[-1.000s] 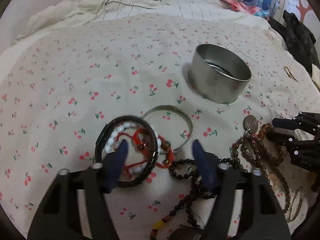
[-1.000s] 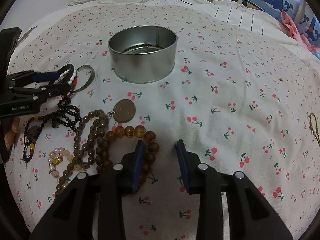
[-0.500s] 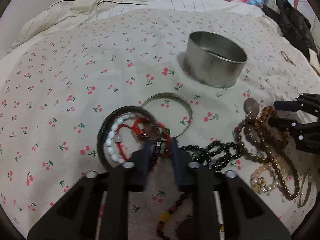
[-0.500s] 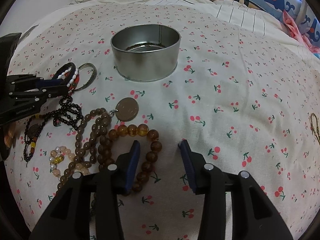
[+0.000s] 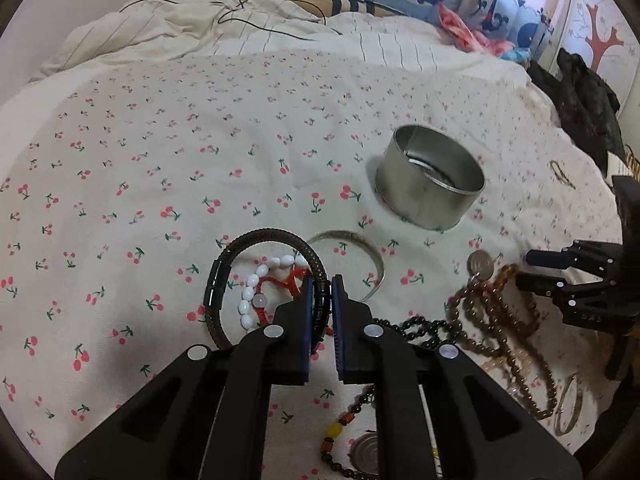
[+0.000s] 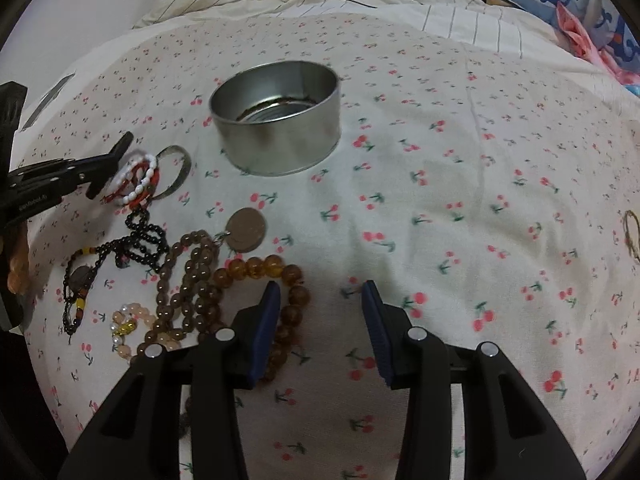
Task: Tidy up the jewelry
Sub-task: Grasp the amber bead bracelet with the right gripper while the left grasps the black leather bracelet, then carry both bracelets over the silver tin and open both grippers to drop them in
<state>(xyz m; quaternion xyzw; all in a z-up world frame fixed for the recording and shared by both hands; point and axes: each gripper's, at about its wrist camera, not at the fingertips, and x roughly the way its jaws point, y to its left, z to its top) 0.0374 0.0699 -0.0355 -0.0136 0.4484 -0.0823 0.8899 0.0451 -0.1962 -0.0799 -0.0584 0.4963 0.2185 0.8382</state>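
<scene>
My left gripper (image 5: 320,304) is closing, its pads pressing on the near side of a dark braided bracelet (image 5: 256,238). A white bead bracelet (image 5: 250,292) and a red cord (image 5: 276,282) lie inside that loop, and a silver bangle (image 5: 374,258) lies just behind it. The round metal tin (image 5: 430,184) stands further back to the right. My right gripper (image 6: 320,300) is open over the cherry-print sheet with nothing between its fingers. An amber bead bracelet (image 6: 256,266) lies against its left finger. In the right wrist view the left gripper (image 6: 116,160) shows at the left edge.
A brown bead necklace (image 6: 192,264) with a coin pendant (image 6: 245,230), a black bead necklace (image 6: 140,236) and a pale bead bracelet (image 6: 128,326) lie in a heap. A thin gold piece (image 6: 632,232) lies far right. Rumpled bedding (image 5: 240,20) and a black garment (image 5: 580,96) border the sheet.
My left gripper went from wide open to closed on the dark bracelet and rose, tilting the bracelet up. The right gripper opened a little wider and stayed where it was.
</scene>
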